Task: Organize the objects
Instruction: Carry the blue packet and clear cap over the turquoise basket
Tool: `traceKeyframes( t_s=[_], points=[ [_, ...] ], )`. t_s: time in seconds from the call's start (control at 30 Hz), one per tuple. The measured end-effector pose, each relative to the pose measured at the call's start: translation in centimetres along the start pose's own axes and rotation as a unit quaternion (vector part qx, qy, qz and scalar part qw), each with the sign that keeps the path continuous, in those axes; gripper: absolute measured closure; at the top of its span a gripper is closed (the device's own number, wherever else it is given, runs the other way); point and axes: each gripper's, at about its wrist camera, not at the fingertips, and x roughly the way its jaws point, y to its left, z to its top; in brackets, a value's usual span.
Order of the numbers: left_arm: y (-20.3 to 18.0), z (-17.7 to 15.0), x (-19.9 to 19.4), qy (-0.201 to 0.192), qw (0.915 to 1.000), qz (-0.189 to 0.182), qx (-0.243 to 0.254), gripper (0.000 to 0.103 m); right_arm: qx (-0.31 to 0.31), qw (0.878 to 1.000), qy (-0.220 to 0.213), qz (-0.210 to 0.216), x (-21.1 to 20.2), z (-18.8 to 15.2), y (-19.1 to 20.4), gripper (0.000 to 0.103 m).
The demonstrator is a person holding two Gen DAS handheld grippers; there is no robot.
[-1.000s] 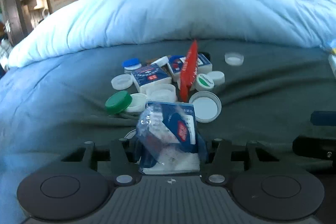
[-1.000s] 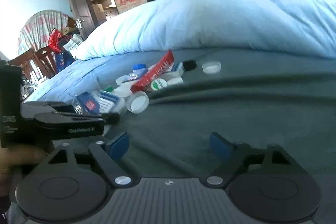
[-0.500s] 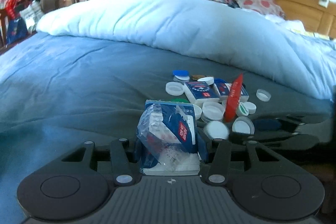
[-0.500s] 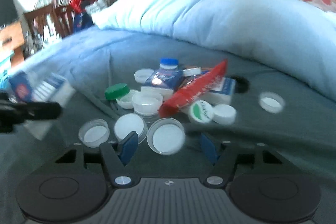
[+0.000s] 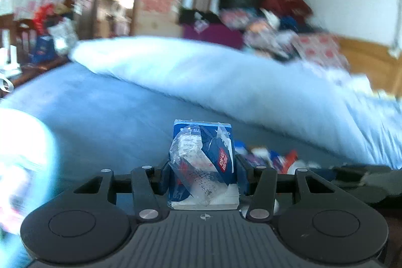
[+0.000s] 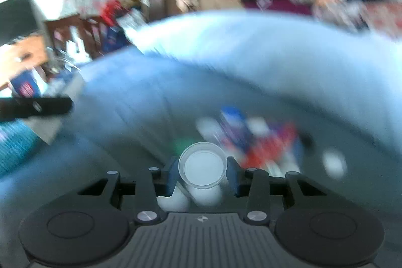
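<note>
My left gripper (image 5: 203, 168) is shut on a blue-and-white packet (image 5: 203, 155) wrapped in crinkled clear plastic, held above the bed. In the right wrist view this gripper (image 6: 35, 106) shows at the far left with the packet (image 6: 23, 87). My right gripper (image 6: 202, 173) has its jaws closing on a round white lid (image 6: 202, 166); both blue pads touch its rim and it stays sharp against the blurred bed. The pile (image 6: 251, 137) of caps, small boxes and a red tube lies beyond it, also visible low right as the pile (image 5: 271, 157) in the left wrist view.
A grey-blue sheet (image 5: 100, 117) covers the bed, with a pale blue duvet (image 5: 226, 82) heaped behind. One white cap (image 6: 334, 163) lies apart to the right of the pile. Chairs and clutter (image 6: 88, 29) stand at the left, boxes and clothes at the back.
The left gripper rose and swung left with the packet, leaving the pile low right. The right gripper moved over the pile, its jaws narrowed around a white lid, and it rose.
</note>
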Motion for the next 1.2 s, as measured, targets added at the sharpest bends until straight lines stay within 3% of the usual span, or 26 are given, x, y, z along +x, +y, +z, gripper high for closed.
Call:
traceKeyframes(
  t_s=[0.13,0.23,0.3,0.47,0.6,0.8,1.2],
  points=[
    [5.1,2.6,-5.2,-0.043,0.9965,0.068,-0.022,0.052,-0.029,0.996,-0.048,0.07,-1.8,6.3,6.6,0.06],
    [9.7,3.9,-8.9,-0.062,0.9882,0.128,-0.057,0.052,-0.05,0.989,-0.065,0.122,-2.5,9.7,12.1,0.06],
    [12.9,4.3,-11.2,-0.069,0.9796,0.17,-0.081,0.052,-0.06,0.984,-0.067,0.154,-2.6,11.2,15.6,0.06],
    [18.6,4.1,-13.7,-0.055,0.9636,0.231,-0.123,0.053,-0.085,0.973,-0.048,0.211,-2.5,12.9,23.3,0.06],
    [21.5,3.0,-14.1,-0.035,0.957,0.242,-0.156,0.053,-0.106,0.966,-0.016,0.236,-2.1,12.7,28.1,0.06],
    [22.7,2.3,-14.1,-0.023,0.9576,0.235,-0.165,0.053,-0.119,0.962,0.015,0.244,-1.9,11.9,32.6,0.06],
    [23.3,2.0,-14.1,-0.025,0.9587,0.23,-0.165,0.053,-0.124,0.964,0.021,0.236,-0.9,11.5,34.1,0.06]
  ],
)
